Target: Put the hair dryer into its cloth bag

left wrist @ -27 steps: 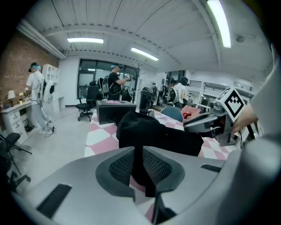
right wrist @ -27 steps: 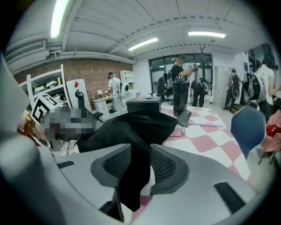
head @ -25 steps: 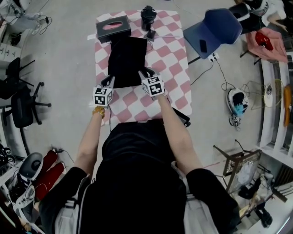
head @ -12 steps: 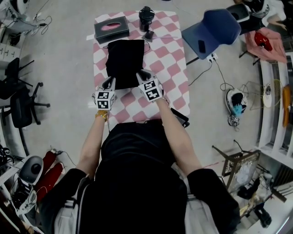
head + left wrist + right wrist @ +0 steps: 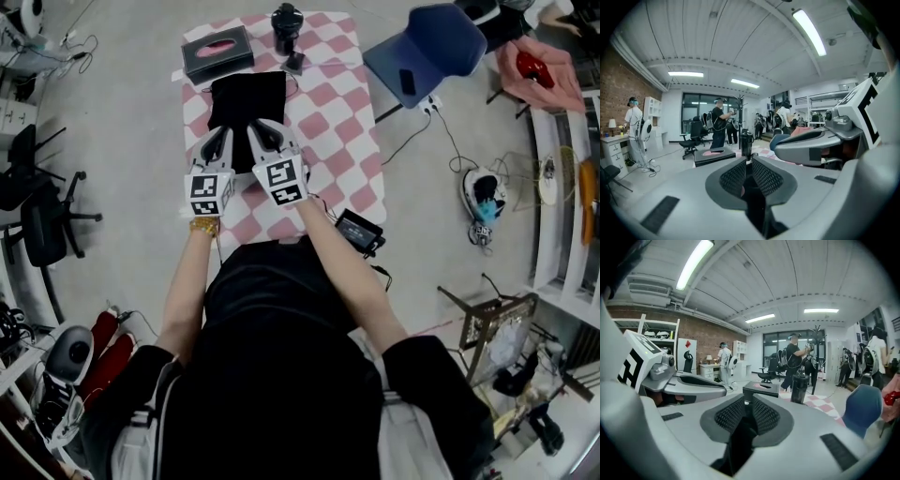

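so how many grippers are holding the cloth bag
2. The left gripper clamps the cloth bag's near edge at left; the right gripper, its jaws just closing on the fabric, alongside at right. Neither hidden.

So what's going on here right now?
A person holds a gripper in each hand. The left gripper and right gripper both pinch the near edge of the black cloth bag on the checkered table; the right one's jaws have just been closing on that cloth. The hair dryer stands at the table's far end, not yet bagged.
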{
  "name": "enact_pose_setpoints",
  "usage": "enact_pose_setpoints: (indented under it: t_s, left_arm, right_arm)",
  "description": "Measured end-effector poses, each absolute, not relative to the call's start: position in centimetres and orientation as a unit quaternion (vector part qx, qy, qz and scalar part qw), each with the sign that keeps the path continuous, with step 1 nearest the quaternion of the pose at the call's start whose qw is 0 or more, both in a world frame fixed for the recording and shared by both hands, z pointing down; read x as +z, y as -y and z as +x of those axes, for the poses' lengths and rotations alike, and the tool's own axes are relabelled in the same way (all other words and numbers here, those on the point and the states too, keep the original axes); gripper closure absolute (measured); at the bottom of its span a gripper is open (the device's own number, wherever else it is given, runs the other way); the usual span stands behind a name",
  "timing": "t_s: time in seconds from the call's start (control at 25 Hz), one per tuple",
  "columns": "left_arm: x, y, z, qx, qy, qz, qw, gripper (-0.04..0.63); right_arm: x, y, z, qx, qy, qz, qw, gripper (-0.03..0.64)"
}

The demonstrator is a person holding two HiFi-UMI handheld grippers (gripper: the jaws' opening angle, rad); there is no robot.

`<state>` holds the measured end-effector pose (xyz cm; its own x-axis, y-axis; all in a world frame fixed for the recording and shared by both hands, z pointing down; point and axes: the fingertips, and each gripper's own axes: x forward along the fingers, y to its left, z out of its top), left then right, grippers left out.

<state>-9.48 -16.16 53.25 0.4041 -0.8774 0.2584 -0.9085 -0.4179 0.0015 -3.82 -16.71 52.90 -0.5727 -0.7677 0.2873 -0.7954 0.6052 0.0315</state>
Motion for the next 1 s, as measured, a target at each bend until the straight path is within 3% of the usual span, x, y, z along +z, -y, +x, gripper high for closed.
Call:
enact_pose_setpoints:
  t_s: [0.24,1.0]
  left_arm:
    - [51.7,15.5,-8.5,0.090,0.529,0.843,0.041,0.549]
    - [52.9,13.2,-7.8,0.095,0.526,0.844,0.036,0.551]
  right_arm:
    - [52.8,15.2,-4.2,0.039,0.889,0.438,0.131,0.555]
    - [54.5,13.2,-4.0,0.030,0.891,0.426,0.150,0.575]
